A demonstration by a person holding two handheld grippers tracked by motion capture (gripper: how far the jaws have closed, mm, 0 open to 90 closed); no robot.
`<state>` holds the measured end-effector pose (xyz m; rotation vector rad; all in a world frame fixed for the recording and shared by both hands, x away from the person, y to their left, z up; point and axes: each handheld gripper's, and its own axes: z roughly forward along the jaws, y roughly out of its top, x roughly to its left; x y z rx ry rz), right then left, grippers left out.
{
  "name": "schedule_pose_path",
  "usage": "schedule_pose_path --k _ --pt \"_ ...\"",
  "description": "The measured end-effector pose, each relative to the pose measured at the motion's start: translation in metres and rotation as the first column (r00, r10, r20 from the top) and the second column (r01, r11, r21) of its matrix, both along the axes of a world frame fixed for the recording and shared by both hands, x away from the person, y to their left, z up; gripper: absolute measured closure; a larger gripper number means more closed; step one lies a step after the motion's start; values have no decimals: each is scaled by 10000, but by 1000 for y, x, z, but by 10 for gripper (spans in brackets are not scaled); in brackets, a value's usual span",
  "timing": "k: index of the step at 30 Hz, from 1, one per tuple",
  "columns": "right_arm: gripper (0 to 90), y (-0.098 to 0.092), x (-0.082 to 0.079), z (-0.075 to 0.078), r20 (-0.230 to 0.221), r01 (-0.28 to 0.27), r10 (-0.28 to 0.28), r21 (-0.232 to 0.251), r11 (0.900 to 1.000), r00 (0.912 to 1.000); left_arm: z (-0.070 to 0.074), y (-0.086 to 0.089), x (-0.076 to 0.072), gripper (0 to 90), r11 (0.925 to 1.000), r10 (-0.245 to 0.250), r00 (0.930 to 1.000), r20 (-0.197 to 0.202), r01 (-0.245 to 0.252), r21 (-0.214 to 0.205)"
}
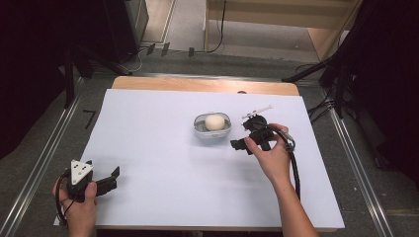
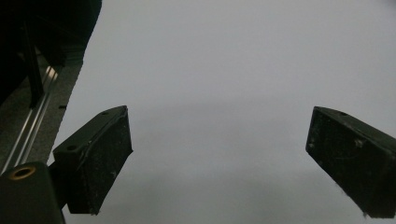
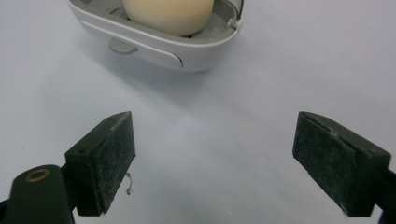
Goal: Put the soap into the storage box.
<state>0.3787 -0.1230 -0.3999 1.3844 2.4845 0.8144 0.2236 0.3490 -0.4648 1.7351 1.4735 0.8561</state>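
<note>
A small grey-white dish (image 1: 200,129) holds a rounded cream lump (image 1: 214,122) near the middle of the white sheet. In the right gripper view the dish (image 3: 154,46) and the cream lump (image 3: 168,14) lie just beyond the jaws. My right gripper (image 1: 243,136) is level with the dish on its right, pointing at it, and stands open (image 3: 212,161) with only bare sheet between its pads. My left gripper (image 1: 102,168) rests at the near left corner of the sheet, jaws wide apart (image 2: 219,158) over bare sheet.
A thin white stick-like item (image 1: 258,110) lies just behind the right gripper. The white sheet (image 1: 148,148) covers a wooden table whose far edge (image 1: 197,84) shows. Metal rails and dark stands flank the table on both sides.
</note>
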Motion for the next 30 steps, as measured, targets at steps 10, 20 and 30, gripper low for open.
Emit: schedule_pose_path --k 10,20,30 --pt "135 -21 -16 -8 100 263 -263 -13 9997 9996 0 0 0 74 10000 -29 10000 38 29 8" --pt "135 -39 -31 -19 51 449 -450 116 9989 9990 0 -1 0 74 10000 3 10000 28 -4 99" --pt "135 -65 -48 -30 36 821 -822 285 9962 9966 0 -1 0 74 9999 -12 10000 51 11 109"
